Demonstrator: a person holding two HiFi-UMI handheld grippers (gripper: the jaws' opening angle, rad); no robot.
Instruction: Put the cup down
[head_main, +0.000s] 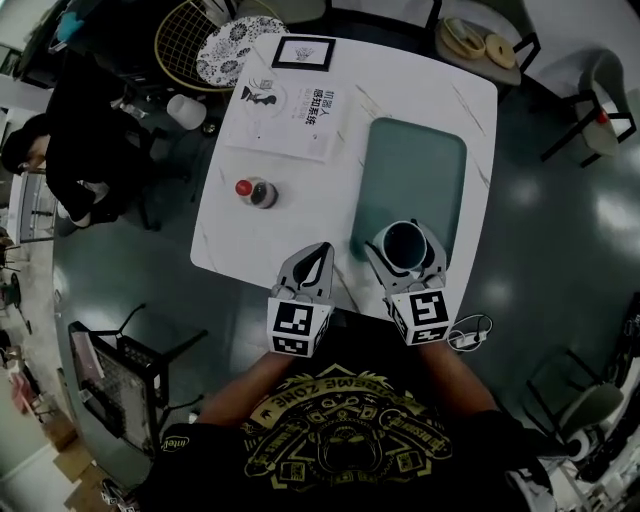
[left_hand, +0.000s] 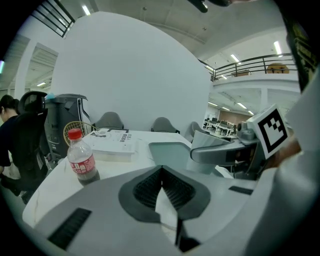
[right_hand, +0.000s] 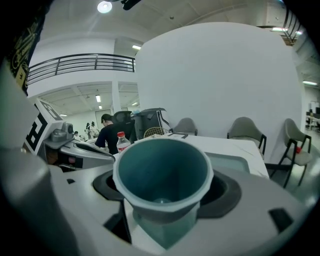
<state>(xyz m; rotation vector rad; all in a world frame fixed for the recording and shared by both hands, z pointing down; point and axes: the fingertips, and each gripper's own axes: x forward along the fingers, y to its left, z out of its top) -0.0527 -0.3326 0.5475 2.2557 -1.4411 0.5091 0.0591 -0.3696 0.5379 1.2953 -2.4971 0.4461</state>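
The right gripper clamps the upright cup with its jaws wide, over the mat's near end by the table's near edge; the cup's teal inside shows bare. The left gripper is closed, empty. A red-capped bottle, dark liquid low inside, stands near the left edge.

The mat is lying bare beyond the cup, leaving open room over the right half of the table. On the left, the bottle is standing upright, well apart from the mat, with bare tabletop lying between them. The booklet and the frame are taking up the far left corner. The left gripper, jaws together, is hovering at the near edge just left of the cup, narrowing the way in there.
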